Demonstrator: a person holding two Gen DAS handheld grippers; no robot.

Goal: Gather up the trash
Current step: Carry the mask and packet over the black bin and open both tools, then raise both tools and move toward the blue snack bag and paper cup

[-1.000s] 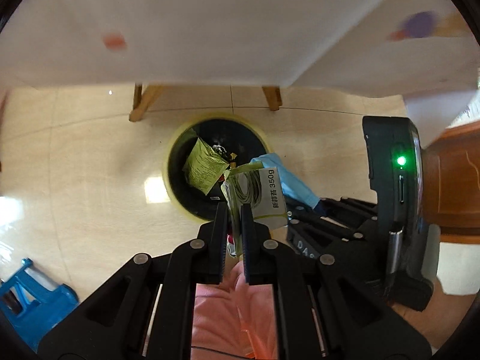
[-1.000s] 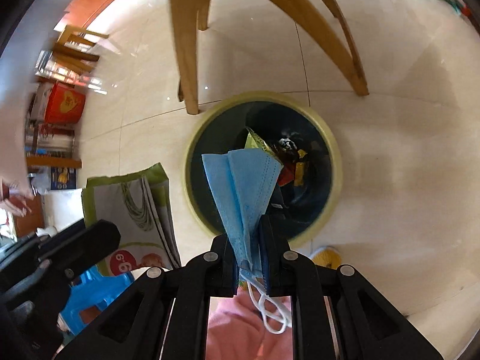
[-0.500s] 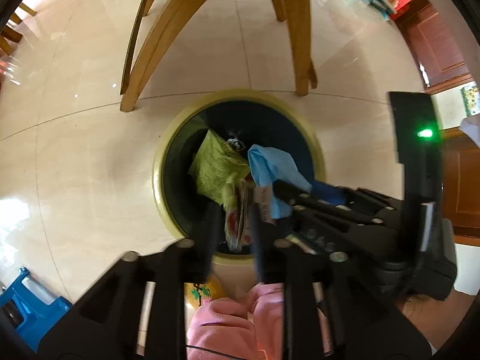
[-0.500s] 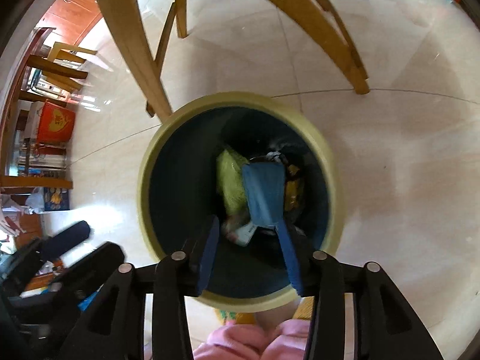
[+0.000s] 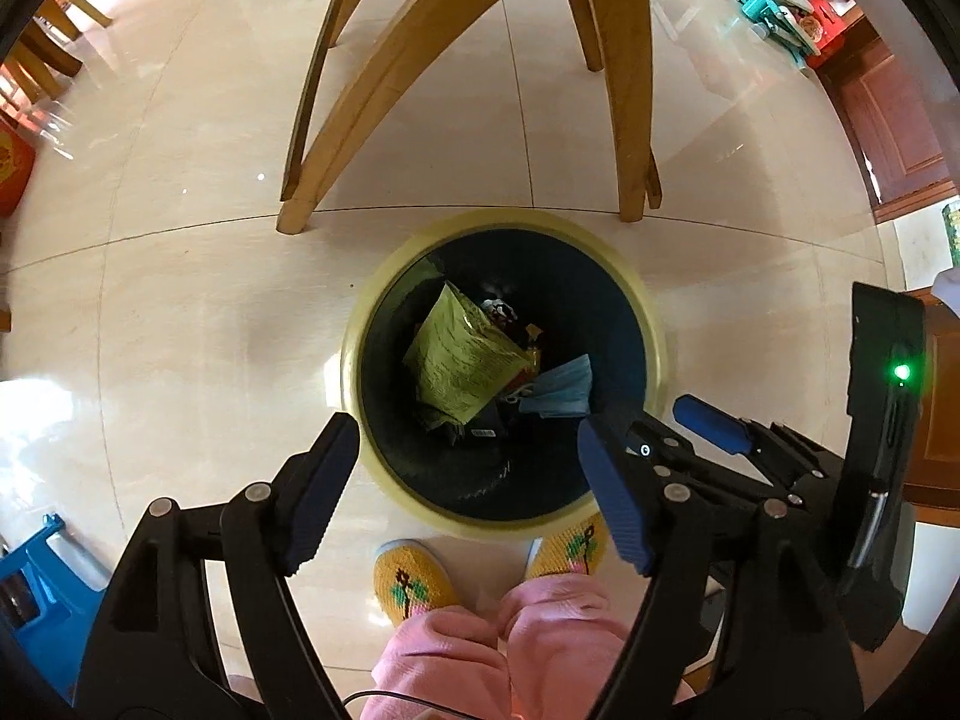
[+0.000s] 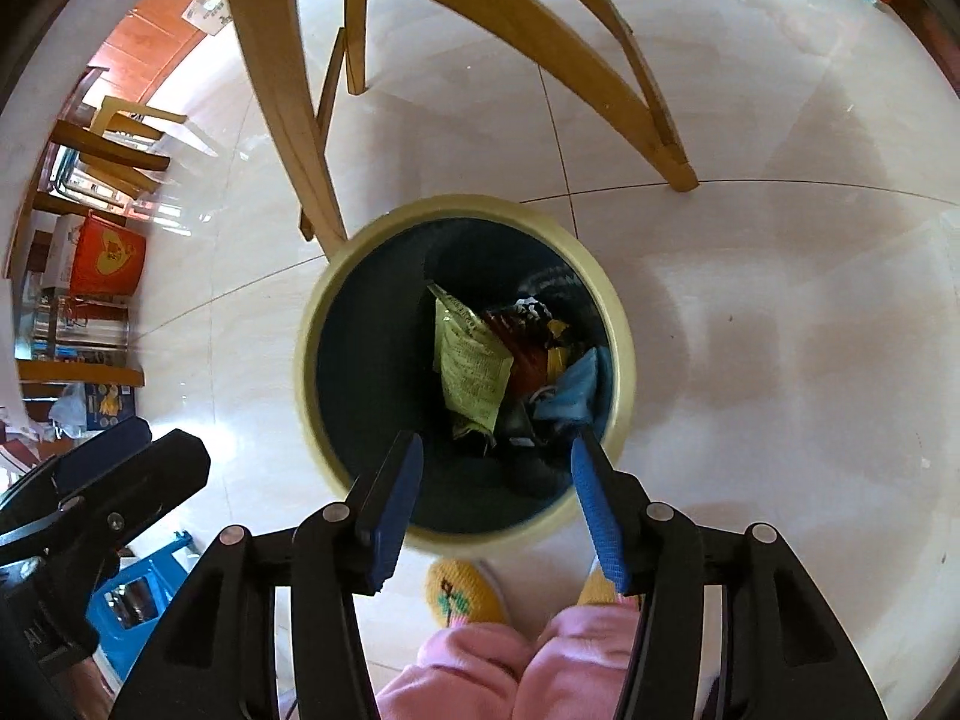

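Note:
A round bin with a pale yellow rim (image 5: 654, 324) (image 6: 624, 336) stands on the tiled floor below both grippers. Inside lie a green snack packet (image 5: 462, 360) (image 6: 471, 366), a blue face mask (image 5: 561, 390) (image 6: 576, 390) and other dark and red wrappers. My left gripper (image 5: 468, 450) is open and empty above the bin's near edge. My right gripper (image 6: 495, 468) is open and empty above the bin too; it also shows at the right of the left wrist view (image 5: 720, 438).
Wooden table legs (image 5: 372, 96) (image 6: 282, 96) stand just behind the bin. The person's yellow slippers (image 5: 414, 582) and pink trousers (image 5: 510, 648) are right in front of it. A blue plastic stool (image 5: 42, 588) stands at the lower left.
Both grippers moved over the bin and opened. The packet from the left gripper and the blue mask from the right gripper dropped into the bin.

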